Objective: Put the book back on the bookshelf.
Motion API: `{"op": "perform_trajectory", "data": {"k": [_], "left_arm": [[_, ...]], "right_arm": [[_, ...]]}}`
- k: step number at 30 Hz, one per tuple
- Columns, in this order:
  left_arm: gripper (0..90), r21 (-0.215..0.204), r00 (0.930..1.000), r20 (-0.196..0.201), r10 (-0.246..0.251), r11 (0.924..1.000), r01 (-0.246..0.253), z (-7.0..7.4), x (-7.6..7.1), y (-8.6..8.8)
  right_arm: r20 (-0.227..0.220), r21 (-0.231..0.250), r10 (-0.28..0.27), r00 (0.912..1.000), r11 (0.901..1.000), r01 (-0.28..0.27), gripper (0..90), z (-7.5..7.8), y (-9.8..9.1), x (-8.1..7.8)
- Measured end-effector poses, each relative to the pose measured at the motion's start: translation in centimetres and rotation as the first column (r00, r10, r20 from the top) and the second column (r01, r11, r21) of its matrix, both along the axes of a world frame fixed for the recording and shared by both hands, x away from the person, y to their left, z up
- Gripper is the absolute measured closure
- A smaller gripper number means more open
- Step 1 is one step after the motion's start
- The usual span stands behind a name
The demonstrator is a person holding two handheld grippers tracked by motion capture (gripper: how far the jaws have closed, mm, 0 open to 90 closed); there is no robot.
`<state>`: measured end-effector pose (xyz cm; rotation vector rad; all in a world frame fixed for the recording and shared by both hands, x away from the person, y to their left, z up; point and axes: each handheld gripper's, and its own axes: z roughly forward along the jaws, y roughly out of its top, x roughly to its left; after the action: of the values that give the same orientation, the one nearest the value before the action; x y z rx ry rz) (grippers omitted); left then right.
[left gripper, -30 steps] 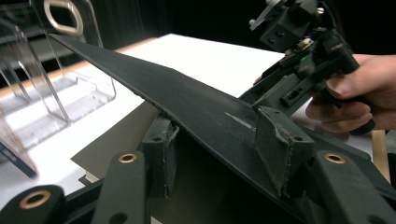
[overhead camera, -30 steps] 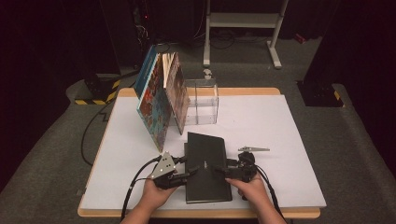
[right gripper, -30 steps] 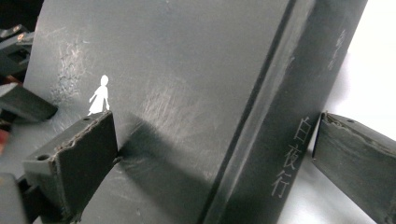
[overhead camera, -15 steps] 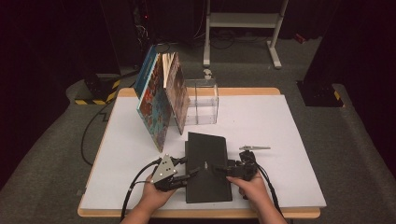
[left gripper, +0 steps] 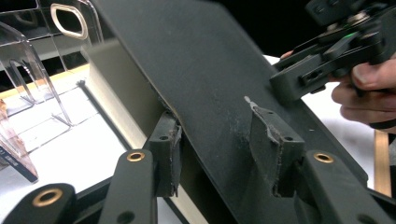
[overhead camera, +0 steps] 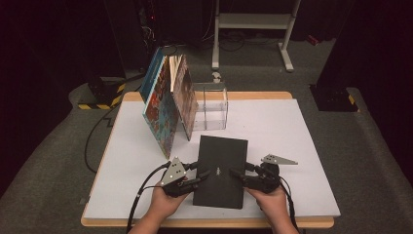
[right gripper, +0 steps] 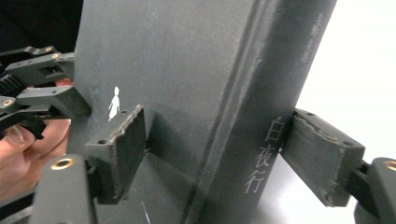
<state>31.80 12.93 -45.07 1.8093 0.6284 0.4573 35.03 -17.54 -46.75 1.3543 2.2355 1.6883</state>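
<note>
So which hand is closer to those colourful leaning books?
Left. The left hand is at the black book's left edge, just below the colourful books' near corner; the right hand is at its right edge, farther away.

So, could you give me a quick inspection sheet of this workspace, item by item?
Surface: white table top with a wooden rim, mostly bare.
Job's things: black book near the front edge, between both tools.
Clutter: leaning picture books and a clear stand at the back left.
Grippers: left tool jaws have just been closing, pads on the book's edge. Right tool jaws have just been closing around the spine side, firm contact unclear.
Cables: black cable trails from the left tool off the front edge.
Surroundings: grey carpet, white metal frame, yellow-black striped block.
</note>
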Motion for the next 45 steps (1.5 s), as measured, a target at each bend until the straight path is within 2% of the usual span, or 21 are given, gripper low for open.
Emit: {"op": "perform_trajectory", "data": {"k": [2, 3, 5, 6, 8, 14, 17, 20, 27, 30, 35, 40, 45], "left_arm": [[55.8, 0.001, 0.9999, 0.007, 0.009, 1.0000, -0.009, 0.1, 0.2, -0.2], [56.2, 0.002, 0.9999, 0.008, 0.013, 0.9999, -0.013, 0.2, 0.2, -0.3], [58.3, -0.011, 0.9998, 0.010, 0.016, 0.9998, -0.016, 0.4, 0.4, -0.4], [60.0, -0.016, 0.9998, 0.012, 0.017, 0.9997, -0.016, 0.4, 0.5, -0.4], [60.3, 0.000, 0.9991, 0.033, 0.028, 0.9996, -0.028, 0.7, 0.6, -0.8], [62.5, 0.019, 0.9975, 0.058, 0.041, 0.9989, -0.042, 1.2, 1.8, -1.6], [62.7, 0.031, 0.9977, 0.058, 0.036, 0.9988, -0.038, 1.4, 2.7, -2.0], [62.7, 0.027, 0.9971, 0.063, 0.041, 0.9987, -0.043, 1.3, 2.9, -2.1], [62.6, 0.022, 0.9974, 0.063, 0.035, 0.9991, -0.037, 0.6, 2.2, -1.5], [62.1, 0.036, 0.9954, 0.084, 0.047, 0.9981, -0.050, 0.3, 1.7, -1.1], [54.5, -0.001, 0.9956, 0.074, 0.057, 0.9984, -0.057, 0.5, 1.2, -0.2], [46.3, -0.028, 0.9959, 0.026, 0.087, 0.9959, -0.086, 0.1, 1.1, 1.3], [42.5, -0.031, 0.9934, 0.011, 0.114, 0.9930, -0.114, -0.5, 0.8, 3.1]], "right_arm": [[0.032, -0.007, -0.023, 0.9992, 0.9997, 0.023, 27.8, 0.5, -0.2, -0.3], [0.064, -0.013, -0.035, 0.9974, 0.9993, 0.036, 30.0, 0.9, -0.3, -0.6], [0.089, -0.018, -0.049, 0.9949, 0.9986, 0.051, 32.0, 1.3, -0.4, -0.8], [0.110, -0.018, -0.058, 0.9922, 0.9980, 0.060, 33.2, 1.6, -0.6, -1.0], [0.143, -0.022, -0.075, 0.9869, 0.9966, 0.079, 35.3, 2.1, -0.7, -1.2], [0.210, -0.035, -0.115, 0.9709, 0.9915, 0.125, 38.9, 3.1, -1.2, -1.3], [0.220, -0.042, -0.126, 0.9673, 0.9895, 0.138, 39.6, 3.3, -1.4, -1.1], [0.238, -0.051, -0.132, 0.9622, 0.9877, 0.148, 39.5, 3.5, -1.5, -1.0], [0.272, -0.050, -0.120, 0.9549, 0.9891, 0.139, 39.5, 3.3, -1.4, -1.8], [0.281, -0.039, -0.118, 0.9523, 0.9901, 0.135, 39.4, 3.2, -1.4, -2.3], [0.291, -0.029, -0.104, 0.9511, 0.9926, 0.117, 39.8, 3.0, -1.4, -2.8], [0.278, -0.031, -0.076, 0.9574, 0.9957, 0.088, 36.1, 2.7, -1.2, -3.0], [0.255, -0.034, -0.059, 0.9650, 0.9970, 0.070, 33.4, 2.4, -1.0, -2.9]]}}
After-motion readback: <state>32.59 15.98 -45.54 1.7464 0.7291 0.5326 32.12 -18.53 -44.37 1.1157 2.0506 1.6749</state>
